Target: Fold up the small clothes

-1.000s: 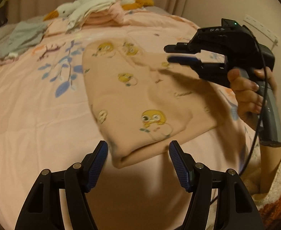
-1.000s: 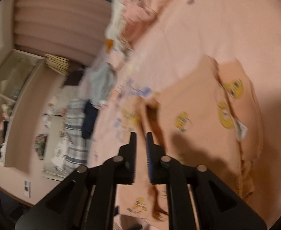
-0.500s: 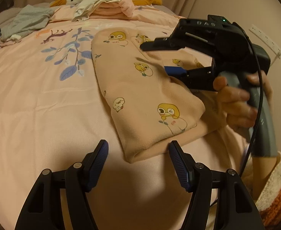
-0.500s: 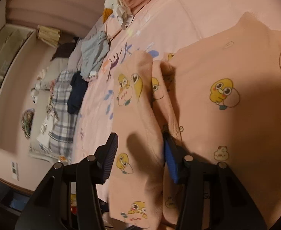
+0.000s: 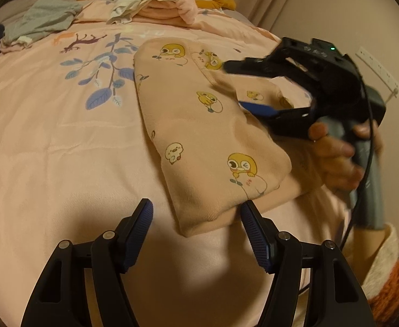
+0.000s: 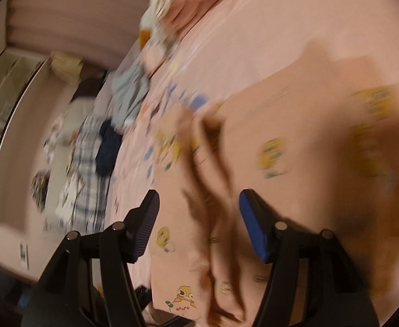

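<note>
While blur smears its own view, the right gripper (image 6: 198,224) has just spread, straddling a loose fold of the peach garment (image 5: 207,136); the left gripper (image 5: 196,231) stays spread before the garment's near corner.

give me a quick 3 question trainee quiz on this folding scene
1. True or false: the left gripper is clamped on the peach garment.
2. What lies on the clothes pile at the far end of the bed? A) plush goose B) book C) pillow
3. Fill in: the right gripper has just been opening, and its jaws now stand ____ with a fold of the garment between them.

Key: 1 false; 2 A; 3 open
</note>
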A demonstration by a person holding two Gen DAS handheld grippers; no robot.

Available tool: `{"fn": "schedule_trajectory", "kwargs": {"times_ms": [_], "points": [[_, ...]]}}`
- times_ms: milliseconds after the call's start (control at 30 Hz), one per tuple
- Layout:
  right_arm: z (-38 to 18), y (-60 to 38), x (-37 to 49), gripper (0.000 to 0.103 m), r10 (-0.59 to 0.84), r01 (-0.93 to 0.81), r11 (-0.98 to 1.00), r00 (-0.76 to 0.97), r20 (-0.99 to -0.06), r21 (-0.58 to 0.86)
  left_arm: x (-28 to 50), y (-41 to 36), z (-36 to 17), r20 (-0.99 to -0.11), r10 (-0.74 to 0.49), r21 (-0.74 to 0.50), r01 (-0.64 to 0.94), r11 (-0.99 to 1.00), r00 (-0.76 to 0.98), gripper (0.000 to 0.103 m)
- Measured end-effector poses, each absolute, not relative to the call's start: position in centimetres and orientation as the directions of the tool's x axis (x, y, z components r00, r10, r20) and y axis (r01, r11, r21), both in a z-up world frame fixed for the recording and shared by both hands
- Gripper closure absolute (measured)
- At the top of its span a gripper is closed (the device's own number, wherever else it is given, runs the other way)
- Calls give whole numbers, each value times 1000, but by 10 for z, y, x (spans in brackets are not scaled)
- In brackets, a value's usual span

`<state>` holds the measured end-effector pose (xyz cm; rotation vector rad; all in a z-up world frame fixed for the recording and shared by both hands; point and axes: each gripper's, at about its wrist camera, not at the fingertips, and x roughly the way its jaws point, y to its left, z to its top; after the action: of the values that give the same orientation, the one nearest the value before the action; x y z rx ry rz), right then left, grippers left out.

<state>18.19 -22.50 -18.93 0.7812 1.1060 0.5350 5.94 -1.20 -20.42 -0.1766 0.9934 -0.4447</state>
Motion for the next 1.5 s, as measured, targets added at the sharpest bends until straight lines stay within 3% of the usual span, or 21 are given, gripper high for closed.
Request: {"fn": "schedule_trajectory", "kwargs": {"times_ms": [67,100,133,200,333,433,600,767,933,1033,1100,1133,1200,1233,1400,1500], "points": [[-193,-215,184,42,729,-20,619,384,-566,785,61,-12,-205,-767,-442,-350,274,896,466,36],[-194,-213,184,52,740,-23,600,396,-543,800,61,-12,-205,-765,-442,-352,271,896,468,35],[-198,-212,185,70,787,-33,534,385,-482,845,61,-12,-205,-765,-441,-351,270,897,470,35],[-213,-214,186,93,837,15,429,370,-403,903,62,-13,-205,-764,-434,-344,267,900,478,35],[-211,-215,182,94,800,7,464,425,-423,886,62,-17,-204,-781,-369,-277,249,928,504,37],[-193,-222,176,94,808,-23,397,483,-338,917,62,-23,-204,-801,-267,-168,227,959,535,42],[-152,-248,162,95,797,-106,350,556,-237,931,66,-18,-204,-799,-271,-206,179,962,537,42],[-147,-285,145,95,709,-53,478,613,-349,877,66,-25,-206,-798,-231,-155,181,971,556,42],[-163,-332,137,97,655,24,422,684,-322,907,64,-26,-204,-796,-233,-173,160,972,558,42],[-166,-344,133,94,663,26,410,678,-318,912,63,-26,-199,-795,-316,-246,202,948,517,42],[-166,-339,135,88,661,63,468,637,-397,881,59,-27,-193,-785,-390,-307,244,920,481,42],[-168,-335,136,74,657,82,501,612,-441,862,58,-26,-190,-773,-430,-345,260,902,466,42],[-171,-331,134,50,680,61,508,584,-444,859,51,-26,-182,-738,-506,-411,296,862,447,42],[-172,-327,136,43,697,49,497,571,-433,866,48,-26,-179,-728,-519,-420,307,854,448,42],[-171,-300,150,43,665,34,593,542,-514,804,44,-30,-177,-744,-415,-296,299,907,523,42],[-179,-283,164,43,646,19,649,514,-564,761,51,-25,-187,-758,-451,-357,279,892,471,42]]}}
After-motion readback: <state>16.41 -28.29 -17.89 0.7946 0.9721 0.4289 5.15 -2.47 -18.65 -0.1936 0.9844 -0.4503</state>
